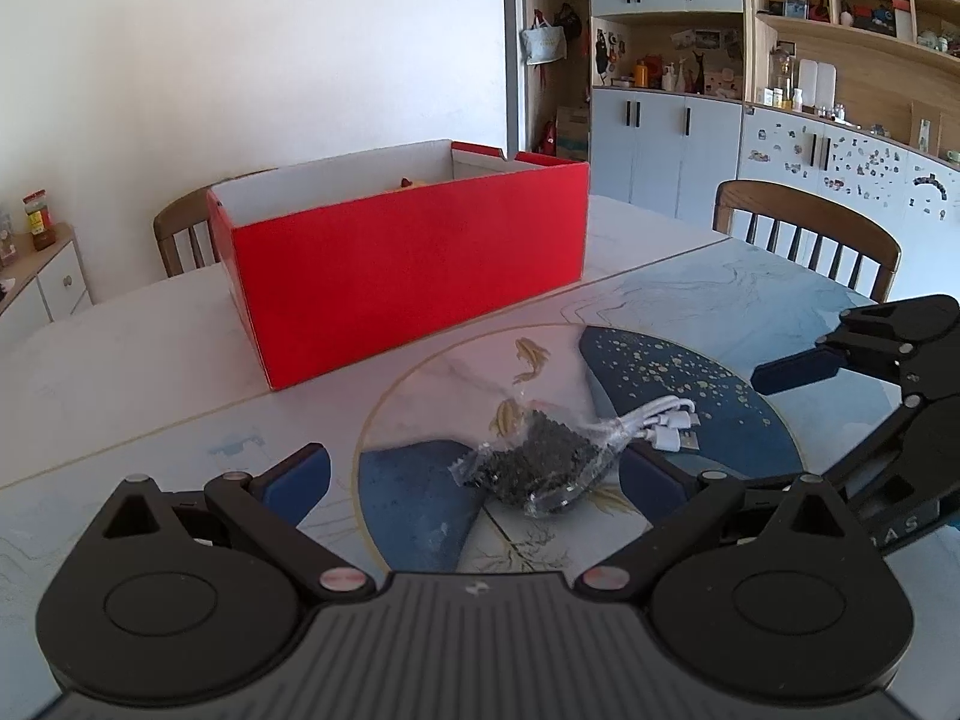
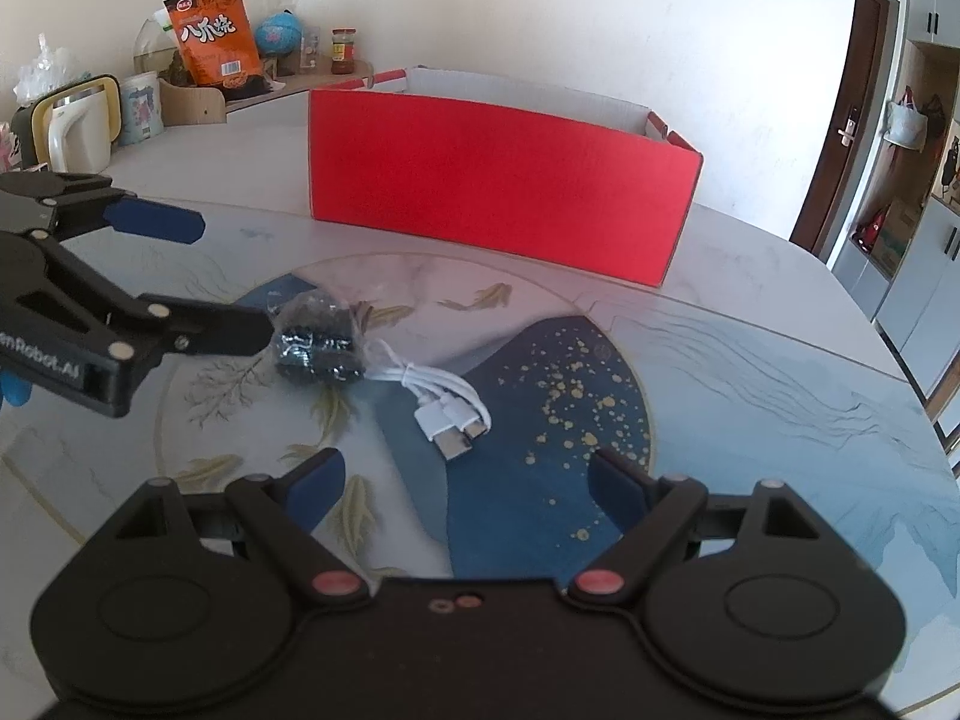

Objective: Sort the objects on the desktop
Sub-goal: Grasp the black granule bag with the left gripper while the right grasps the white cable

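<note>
A clear bag of black granules (image 1: 540,462) lies on the patterned table, with a coiled white USB cable (image 1: 660,423) touching its right side. My left gripper (image 1: 474,477) is open, its blue-padded fingers on either side of the bag. In the right wrist view the bag (image 2: 318,345) lies at the tip of one left-gripper finger (image 2: 234,330), with the cable (image 2: 447,402) beside it. My right gripper (image 2: 465,483) is open and empty, just short of the cable's plugs. An open red box (image 1: 408,264) stands behind, something orange inside it.
Wooden chairs (image 1: 810,234) stand at the table's far side, with cabinets and shelves behind. In the right wrist view a kettle (image 2: 72,126), a cup and a snack packet (image 2: 213,30) sit at the far left, and the red box (image 2: 498,192) stands beyond the bag.
</note>
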Demonstrator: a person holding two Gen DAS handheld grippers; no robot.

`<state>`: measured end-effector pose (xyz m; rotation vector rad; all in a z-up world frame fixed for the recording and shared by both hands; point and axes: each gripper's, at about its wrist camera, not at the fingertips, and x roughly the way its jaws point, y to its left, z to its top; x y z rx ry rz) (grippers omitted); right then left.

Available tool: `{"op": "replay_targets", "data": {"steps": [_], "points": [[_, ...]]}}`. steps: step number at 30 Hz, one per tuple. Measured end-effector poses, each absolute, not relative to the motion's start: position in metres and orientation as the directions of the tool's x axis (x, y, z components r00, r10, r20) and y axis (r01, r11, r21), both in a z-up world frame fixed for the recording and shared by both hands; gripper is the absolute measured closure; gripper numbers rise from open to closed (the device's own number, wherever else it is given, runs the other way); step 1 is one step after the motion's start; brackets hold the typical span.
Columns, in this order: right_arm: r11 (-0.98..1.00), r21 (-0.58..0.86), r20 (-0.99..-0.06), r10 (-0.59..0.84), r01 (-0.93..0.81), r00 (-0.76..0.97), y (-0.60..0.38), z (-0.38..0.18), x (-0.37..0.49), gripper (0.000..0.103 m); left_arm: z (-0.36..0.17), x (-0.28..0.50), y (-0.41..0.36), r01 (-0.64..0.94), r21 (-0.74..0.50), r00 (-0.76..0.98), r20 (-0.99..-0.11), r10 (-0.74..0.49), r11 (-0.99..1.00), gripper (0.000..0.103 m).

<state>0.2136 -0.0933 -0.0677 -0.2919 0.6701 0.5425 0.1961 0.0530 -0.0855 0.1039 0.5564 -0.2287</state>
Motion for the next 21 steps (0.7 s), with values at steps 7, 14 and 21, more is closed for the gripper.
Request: {"op": "replay_targets", "data": {"steps": [7,14,21], "points": [[0.812,-0.090,-0.656,0.387,-0.576,0.648,-0.092,-0.074,0.219,0.015,-0.098,0.200,0.049,0.251,0.026,0.807,-0.557,-0.195,0.968,0.000],[0.799,-0.062,-0.650,0.423,-0.599,0.631,-0.089,-0.075,0.235,0.016,-0.105,0.212,0.048,0.257,0.002,0.795,-0.569,-0.210,0.966,0.000],[0.799,-0.026,-0.644,0.446,-0.601,0.621,-0.090,-0.077,0.252,0.021,-0.108,0.227,0.049,0.266,-0.022,0.775,-0.589,-0.228,0.964,0.000]]}}
